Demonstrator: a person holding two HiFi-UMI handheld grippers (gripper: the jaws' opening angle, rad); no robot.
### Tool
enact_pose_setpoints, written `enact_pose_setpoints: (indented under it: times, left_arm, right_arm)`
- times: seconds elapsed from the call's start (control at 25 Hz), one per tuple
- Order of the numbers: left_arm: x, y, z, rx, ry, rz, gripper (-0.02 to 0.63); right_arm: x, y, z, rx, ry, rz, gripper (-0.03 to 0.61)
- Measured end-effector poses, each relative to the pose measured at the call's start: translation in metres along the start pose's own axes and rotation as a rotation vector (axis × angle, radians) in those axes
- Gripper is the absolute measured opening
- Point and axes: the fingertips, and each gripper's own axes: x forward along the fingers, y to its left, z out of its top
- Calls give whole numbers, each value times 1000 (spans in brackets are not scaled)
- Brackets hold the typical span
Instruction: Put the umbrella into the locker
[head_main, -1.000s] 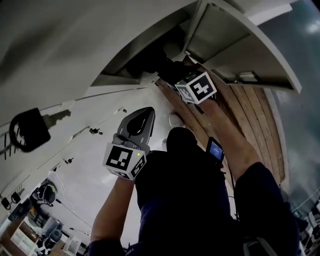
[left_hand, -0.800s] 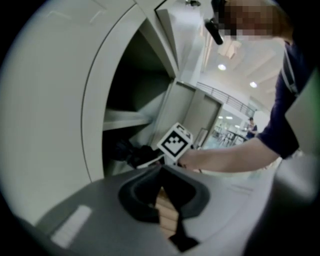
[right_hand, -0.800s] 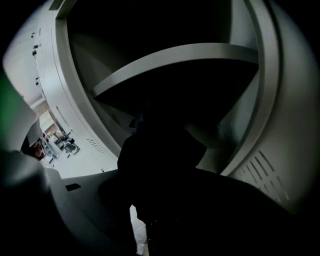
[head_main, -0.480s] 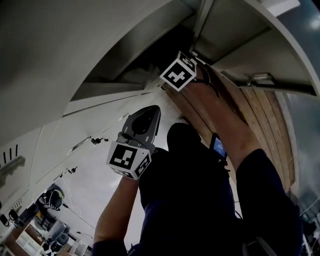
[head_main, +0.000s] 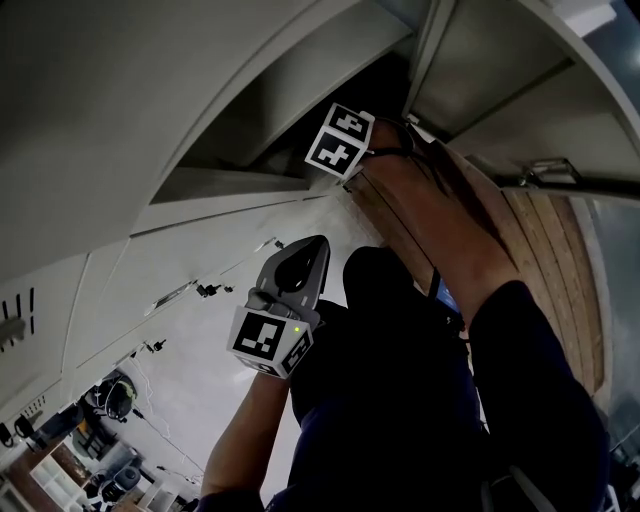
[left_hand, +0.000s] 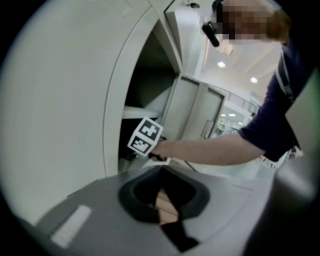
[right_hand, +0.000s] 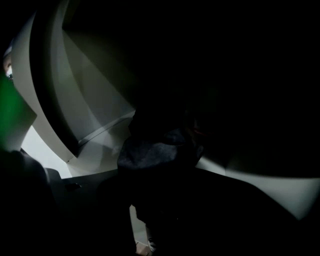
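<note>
**Umbrella in the right gripper, at the open locker**

I see the right gripper reaching up into the dark mouth of the locker. Its marker cube sits just at the opening, with the right hand behind it. In the right gripper view its 2 jaws are clamped on the umbrella, a folded bundle of dark fabric that fills the gap between them. That picture is very dark, with pale locker walls showing at the left and lower right. The umbrella is therefore gripped at the locker's opening, and I cannot tell whether it touches the shelf. In the head view the umbrella is hidden behind the cube and hand. The locker door stands swung open at the upper right.

The left gripper hangs lower, outside the locker and well apart from the right one. Its 2 jaws are drawn together with nothing between them. Its own view looks toward the open compartment and shows the right gripper's cube at the opening's edge. An arm in a dark sleeve stretches toward that cube.
</note>
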Motion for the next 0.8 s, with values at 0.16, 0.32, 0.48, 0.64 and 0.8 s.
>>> enact_pose_setpoints:
  times: [0.16,0.32,0.48,0.64,0.8]
  left_arm:
    - [-3,-4,2,7,9,1,2]
    - [-19,-12,9,17,28,-5,2]
    - [-34,-15,16,-8,27,7,2]
    - [-50,-28,25,-25,38,-16,2]
    - [-66,-53,49,-32,34,-56,2]
  right_arm:
    - [5,1,-5,45,-16,19,233]
    - [-4,0,-3,92,-56,49,313]
    - [-33,-8,-2,132,-113,14,319]
    - [-73,-1,-13,188,-112,-5,318]
    - [-127,16,-27,245,-95,27,318]
